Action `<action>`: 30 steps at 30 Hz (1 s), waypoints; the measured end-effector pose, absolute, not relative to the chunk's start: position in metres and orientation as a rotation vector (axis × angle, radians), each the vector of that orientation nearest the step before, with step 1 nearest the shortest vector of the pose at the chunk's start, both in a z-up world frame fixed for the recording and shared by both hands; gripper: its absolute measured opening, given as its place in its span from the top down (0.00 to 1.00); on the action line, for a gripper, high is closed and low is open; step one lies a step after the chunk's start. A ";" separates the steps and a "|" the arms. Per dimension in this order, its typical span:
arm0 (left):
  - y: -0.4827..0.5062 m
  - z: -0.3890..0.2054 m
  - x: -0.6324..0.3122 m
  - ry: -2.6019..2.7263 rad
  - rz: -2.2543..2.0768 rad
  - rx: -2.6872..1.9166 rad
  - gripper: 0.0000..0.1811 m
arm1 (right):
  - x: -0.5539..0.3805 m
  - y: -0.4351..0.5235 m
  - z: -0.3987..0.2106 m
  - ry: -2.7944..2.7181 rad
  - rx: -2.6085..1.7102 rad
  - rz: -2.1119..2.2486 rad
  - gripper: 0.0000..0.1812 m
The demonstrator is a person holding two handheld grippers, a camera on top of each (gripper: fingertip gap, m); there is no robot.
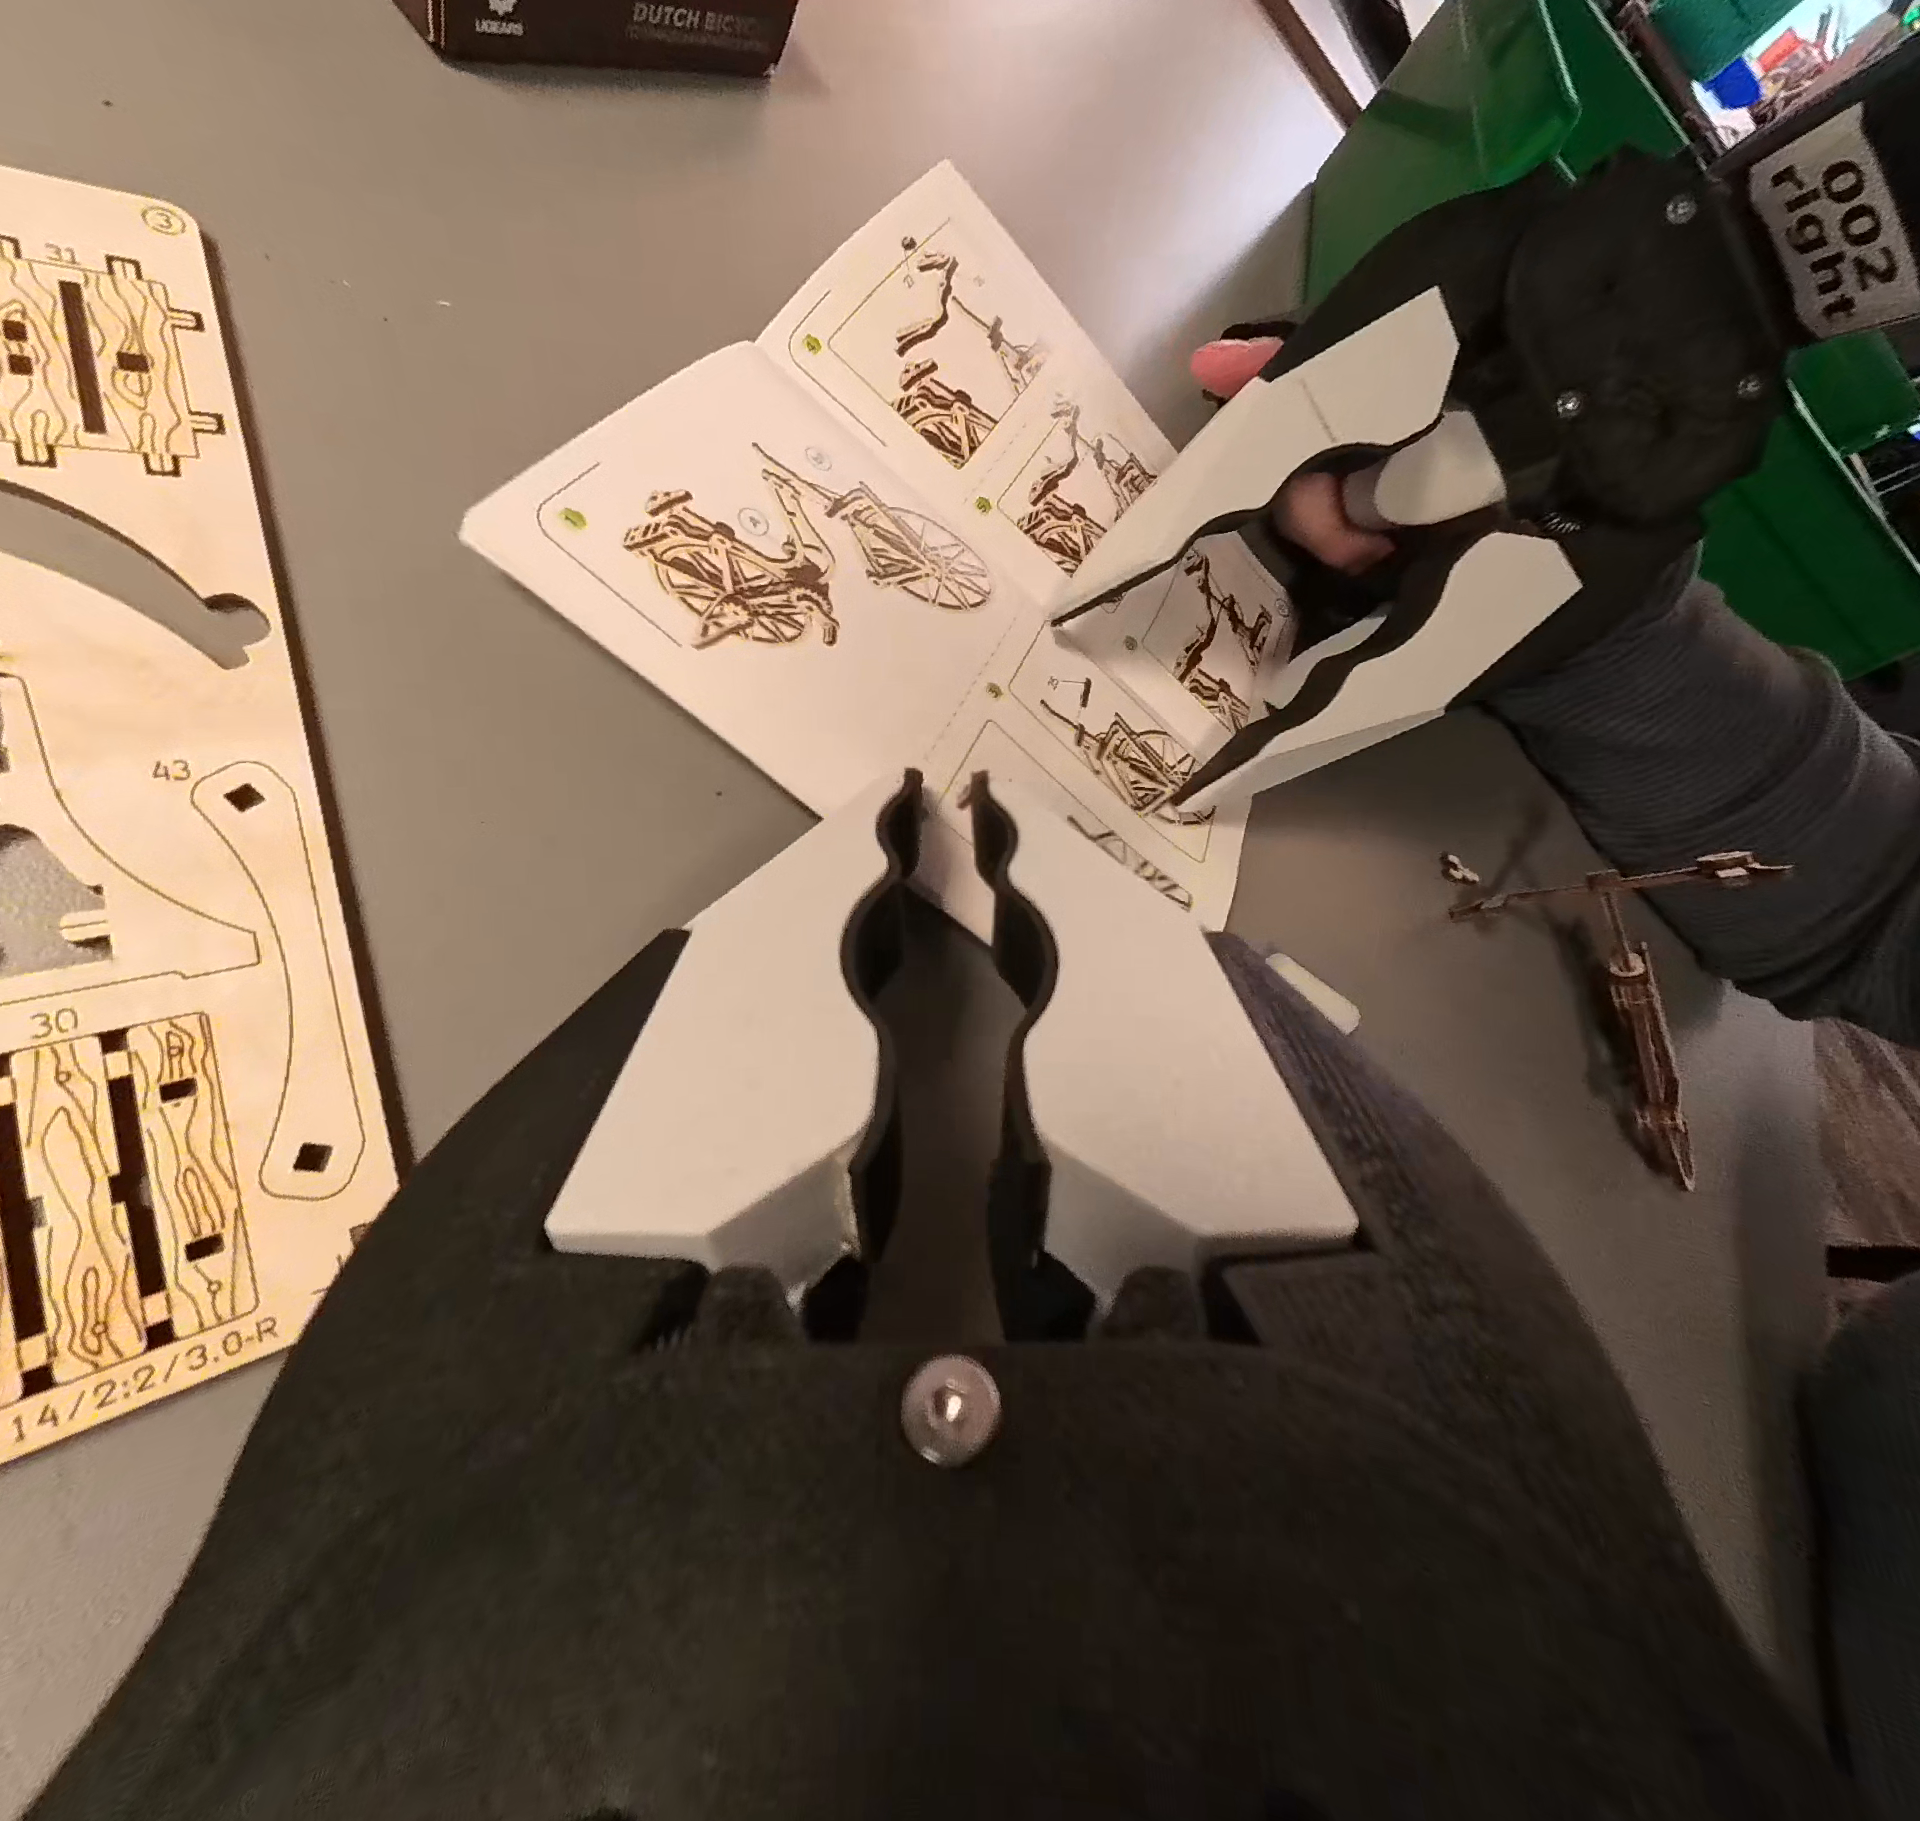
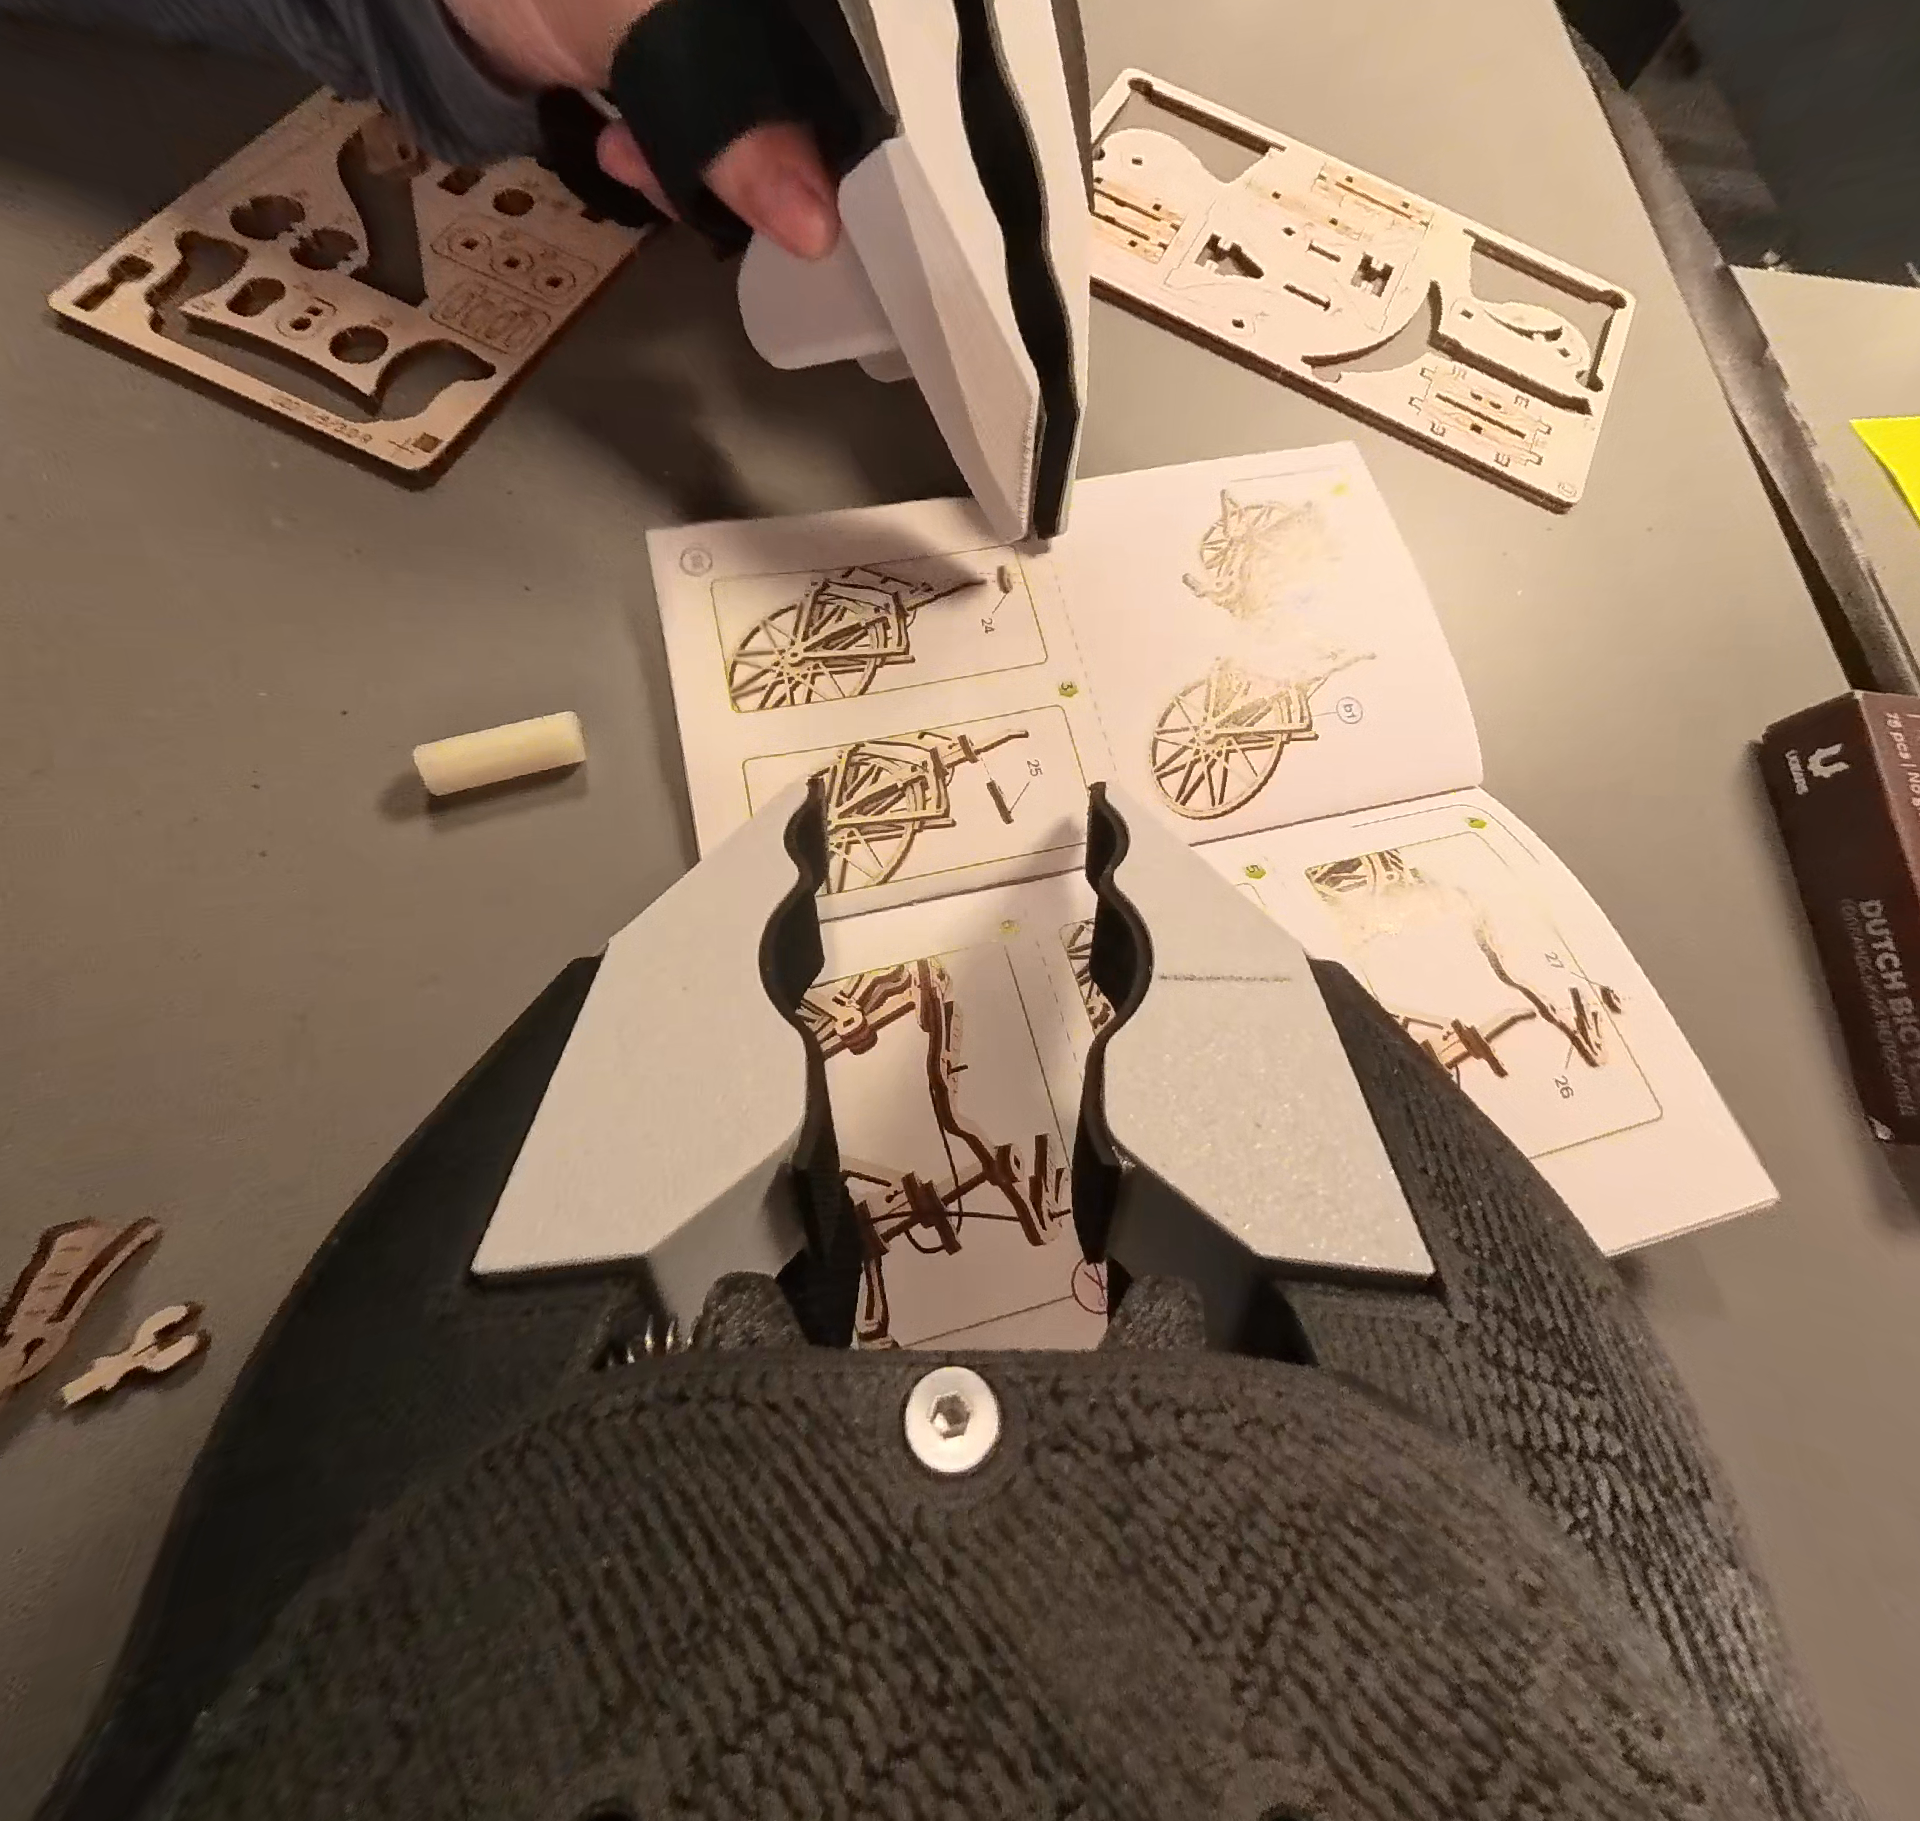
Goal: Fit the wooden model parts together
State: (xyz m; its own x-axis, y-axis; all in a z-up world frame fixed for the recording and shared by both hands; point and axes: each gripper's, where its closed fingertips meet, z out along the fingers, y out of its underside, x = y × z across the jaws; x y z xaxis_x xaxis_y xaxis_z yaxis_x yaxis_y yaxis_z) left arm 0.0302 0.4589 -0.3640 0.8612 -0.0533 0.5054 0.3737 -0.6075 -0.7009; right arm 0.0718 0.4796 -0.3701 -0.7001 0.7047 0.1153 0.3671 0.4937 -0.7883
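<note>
left tool (image 1: pixel 945 784) nearly closed, empty | right tool (image 2: pixel 951 800) wide open, empty, over booklet (image 2: pixel 1226 649) | wooden subassembly (image 1: pixel 1631 982) right of left tool on surface (image 1: pixel 540 337) | thin, light, brittle: grip thick lower frame, not rods

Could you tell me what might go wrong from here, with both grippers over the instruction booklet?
The left gripper, nearly shut, sits at the booklet edge and could crease a page. The open right gripper holds nothing, and shifting the booklet might nudge the small wooden assembly lying beside it.
</note>
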 end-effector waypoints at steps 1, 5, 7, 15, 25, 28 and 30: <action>0.459 -0.364 0.030 -0.231 -0.614 -2.148 0.95 | 0.072 0.479 -0.370 -2.317 -0.886 1.081 0.73; 0.459 -0.364 0.030 -0.239 -0.621 -2.147 0.96 | 0.075 0.477 -0.367 -2.318 -0.864 1.112 0.73; 0.459 -0.364 0.030 -0.240 -0.623 -2.147 0.96 | 0.076 0.476 -0.364 -2.309 -0.850 1.140 0.73; 0.459 -0.364 0.030 -0.243 -0.630 -2.143 0.96 | 0.076 0.477 -0.355 -2.255 -0.835 1.191 0.72; 0.459 -0.354 0.031 -0.219 -0.658 -2.076 0.92 | 0.077 0.489 -0.317 -1.896 -0.636 1.134 0.73; 0.459 -0.351 0.032 -0.205 -0.655 -2.059 0.90 | 0.088 0.495 -0.296 -1.745 -0.615 1.100 0.74; 0.458 -0.346 0.031 -0.200 -0.650 -2.026 0.90 | 0.098 0.499 -0.287 -1.666 -0.636 1.097 0.75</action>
State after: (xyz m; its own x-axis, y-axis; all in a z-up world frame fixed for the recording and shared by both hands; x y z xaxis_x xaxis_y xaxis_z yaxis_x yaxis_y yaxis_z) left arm 0.0309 0.4584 -0.3462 0.8443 -0.1202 0.5222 0.3932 -0.5232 -0.7561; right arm 0.0979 0.4990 -0.2872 -0.3616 0.8163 0.4505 -0.0914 0.4499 -0.8884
